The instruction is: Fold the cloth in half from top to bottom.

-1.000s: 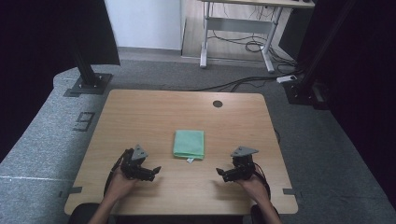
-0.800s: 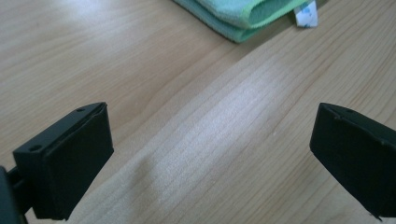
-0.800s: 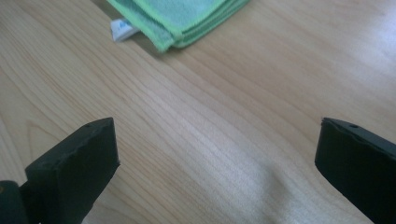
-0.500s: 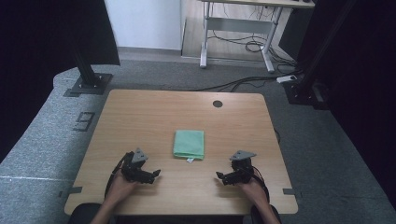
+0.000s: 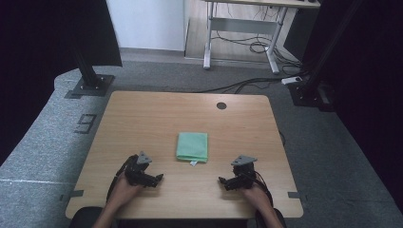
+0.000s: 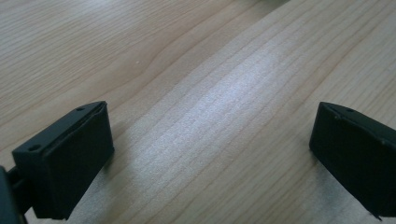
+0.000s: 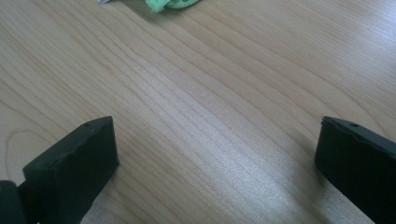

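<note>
While both hands rest at the near edge of the wooden table (image 5: 142, 118), the folded green cloth (image 5: 192, 147) lies flat near the table's middle, a small white tag at its near edge, well apart from either tool. Left gripper (image 5: 158, 178): held low over the table at near left, jaws pointing right toward the centre; in the left gripper view (image 6: 212, 140) its two black jaws stand wide apart with bare wood grain between them, holding nothing. Right gripper (image 5: 222, 180): held low at near right, jaws pointing left toward the centre; in the right gripper view (image 7: 215, 149) the jaws are likewise spread wide over bare wood, empty, with a corner of the green cloth (image 7: 170, 4) at the far top edge. Round cable hole (image 5: 221, 105): far side of the table, right of centre. Grey carpet (image 5: 43, 137) surrounds the table.
</note>
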Demonstrator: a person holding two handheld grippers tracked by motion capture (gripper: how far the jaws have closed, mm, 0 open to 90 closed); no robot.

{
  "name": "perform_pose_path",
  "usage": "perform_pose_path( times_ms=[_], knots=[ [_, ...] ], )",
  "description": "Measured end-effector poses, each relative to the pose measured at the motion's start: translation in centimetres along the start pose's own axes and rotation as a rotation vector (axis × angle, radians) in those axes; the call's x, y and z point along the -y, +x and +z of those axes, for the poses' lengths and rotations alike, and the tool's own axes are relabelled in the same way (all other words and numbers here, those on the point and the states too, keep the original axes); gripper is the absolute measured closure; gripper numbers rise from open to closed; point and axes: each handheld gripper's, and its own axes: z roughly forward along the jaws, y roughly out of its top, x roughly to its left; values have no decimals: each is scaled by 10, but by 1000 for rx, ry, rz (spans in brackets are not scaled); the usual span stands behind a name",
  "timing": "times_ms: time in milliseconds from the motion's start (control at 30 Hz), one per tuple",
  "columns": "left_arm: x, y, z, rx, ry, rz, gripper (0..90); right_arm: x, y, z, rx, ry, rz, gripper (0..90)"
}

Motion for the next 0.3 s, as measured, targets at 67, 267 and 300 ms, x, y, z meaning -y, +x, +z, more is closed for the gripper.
perform_pose_path(
  times_ms=[67, 267, 300],
  knots=[
    [0, 0, 0, -2, 0, -3, 0, 0, 0, 0, 0, 0, 0, 0],
    [0, -1, 0, -7, 1, -6, 0, 0, 0, 0, -1, -1, -1, 0],
    [0, -1, 0, -7, 1, -5, 0, 0, 0, 0, -1, -1, -1, 0]
  ],
)
